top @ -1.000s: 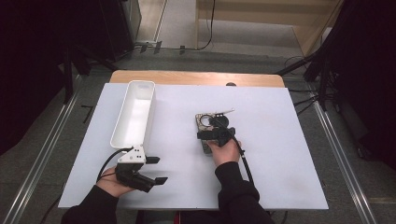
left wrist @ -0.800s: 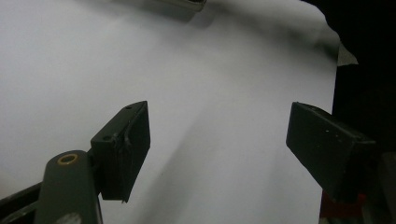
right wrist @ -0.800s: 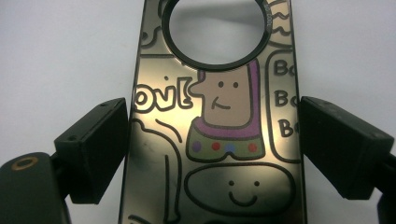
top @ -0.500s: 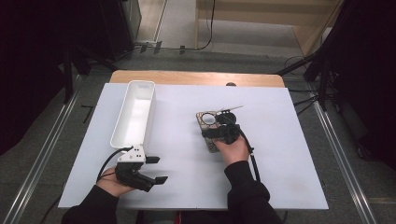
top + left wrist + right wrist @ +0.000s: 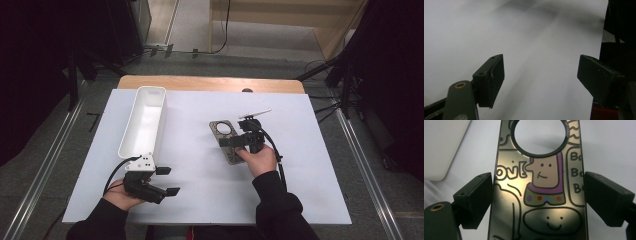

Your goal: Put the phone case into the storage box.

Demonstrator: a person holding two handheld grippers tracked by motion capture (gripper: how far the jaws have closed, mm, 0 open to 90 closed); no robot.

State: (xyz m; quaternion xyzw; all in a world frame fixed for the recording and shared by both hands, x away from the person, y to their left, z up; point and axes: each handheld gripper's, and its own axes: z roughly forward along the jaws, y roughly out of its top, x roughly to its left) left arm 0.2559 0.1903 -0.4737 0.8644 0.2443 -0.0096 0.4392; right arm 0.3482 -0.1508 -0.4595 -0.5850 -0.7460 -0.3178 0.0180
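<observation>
A dark, glossy phone case [image 5: 223, 129] printed with cartoon figures and a round camera hole lies flat mid-table. In the right gripper view the phone case [image 5: 541, 182] runs lengthwise between the jaws, which stand wide apart on either side of its long edges. My right gripper [image 5: 234, 143] is open and low over the case's near half. My left gripper [image 5: 168, 180] rests near the table's front left, open with nothing between its fingers. The left gripper [image 5: 540, 80] faces bare white tabletop.
A long white tray [image 5: 150, 90] lies at the left, running away from me; its corner [image 5: 441, 147] shows in the right gripper view. A thin white strip [image 5: 255, 113] lies just behind the case. The white sheet [image 5: 310, 190] covers the wooden table [image 5: 210, 82].
My right hand and gripper have shifted a little to the right over the case. The left gripper has stayed still.
</observation>
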